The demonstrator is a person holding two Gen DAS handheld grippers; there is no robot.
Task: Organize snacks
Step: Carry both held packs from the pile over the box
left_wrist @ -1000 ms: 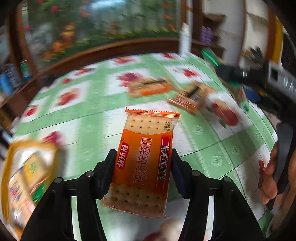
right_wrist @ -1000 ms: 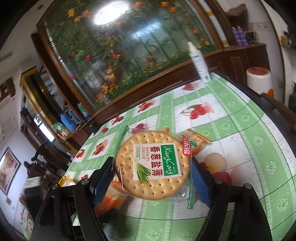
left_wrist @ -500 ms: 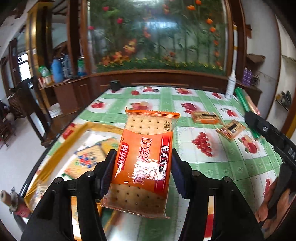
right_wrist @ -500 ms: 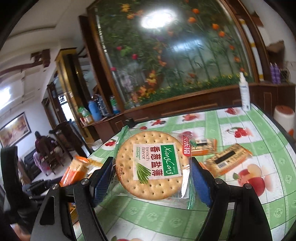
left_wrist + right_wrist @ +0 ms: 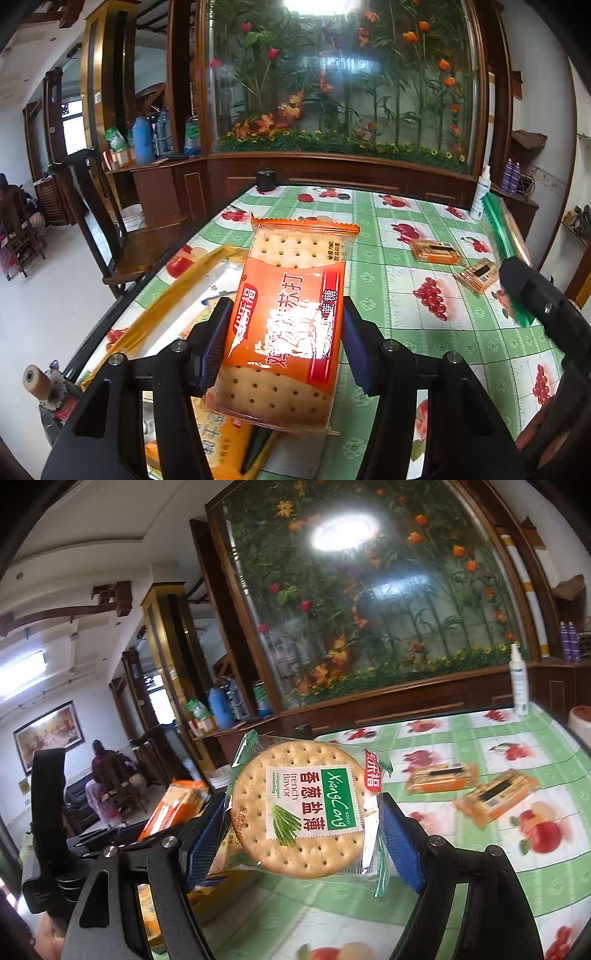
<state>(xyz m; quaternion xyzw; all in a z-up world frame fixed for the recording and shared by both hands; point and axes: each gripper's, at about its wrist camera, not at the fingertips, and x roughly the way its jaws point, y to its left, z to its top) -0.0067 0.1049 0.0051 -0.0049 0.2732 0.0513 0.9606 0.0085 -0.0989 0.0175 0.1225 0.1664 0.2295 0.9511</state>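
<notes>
My left gripper point(image 5: 282, 343) is closed tight on the orange pack point(image 5: 286, 321). The blue pads press on both long sides, and the pack is up in the air over the table point(image 5: 388, 266). My right gripper point(image 5: 304, 834) is closed on the round cracker pack point(image 5: 303, 808) and holds it up too, by its side edges.

Under the left gripper I see the yellow tray point(image 5: 173, 291), with some snacks already lying in it. I think the job now is to put both packs in there.

To do it well, I should go one pack at a time. I bring the orange pack low over a bare spot in the tray, lay it flat, then open the fingers just a little so it slides out. The wrappers are slippery, so I should not squeeze harder or the crackers may crack. The two grippers are near each other, so I must not bump them.

Two more packs point(image 5: 465, 790) lie on the table to pick up later.
</notes>
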